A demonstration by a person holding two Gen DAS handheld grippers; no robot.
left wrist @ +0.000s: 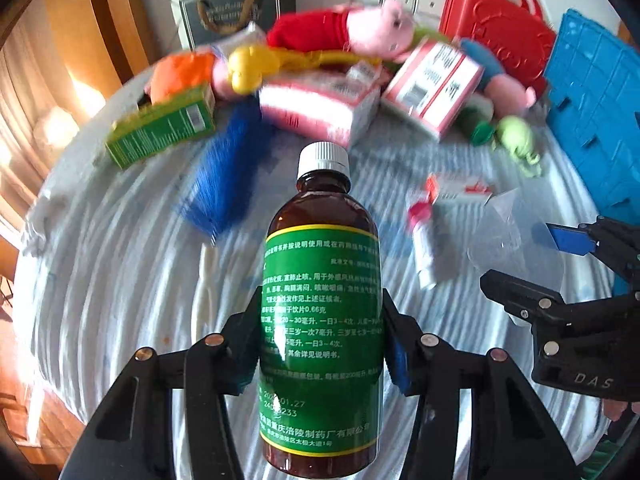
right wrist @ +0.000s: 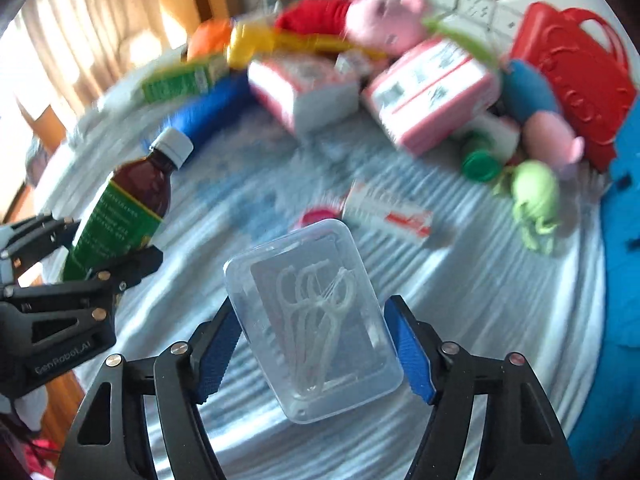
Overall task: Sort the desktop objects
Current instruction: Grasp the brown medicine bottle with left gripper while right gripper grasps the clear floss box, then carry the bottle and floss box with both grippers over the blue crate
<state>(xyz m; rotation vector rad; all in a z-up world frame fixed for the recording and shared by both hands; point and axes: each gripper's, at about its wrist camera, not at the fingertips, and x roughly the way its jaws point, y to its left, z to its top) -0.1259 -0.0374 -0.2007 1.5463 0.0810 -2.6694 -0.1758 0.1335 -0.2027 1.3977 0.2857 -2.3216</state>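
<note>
My left gripper is shut on a brown medicine bottle with a green label and white cap, held above the striped cloth; the bottle also shows in the right wrist view. My right gripper is shut on a clear plastic box of floss picks, held above the cloth. The right gripper appears at the right edge of the left wrist view. The left gripper appears at the left edge of the right wrist view.
At the back of the table lie a pink pig plush, a green box, pink boxes, a blue brush, a small tube and a green toy. A red case and blue crate stand right.
</note>
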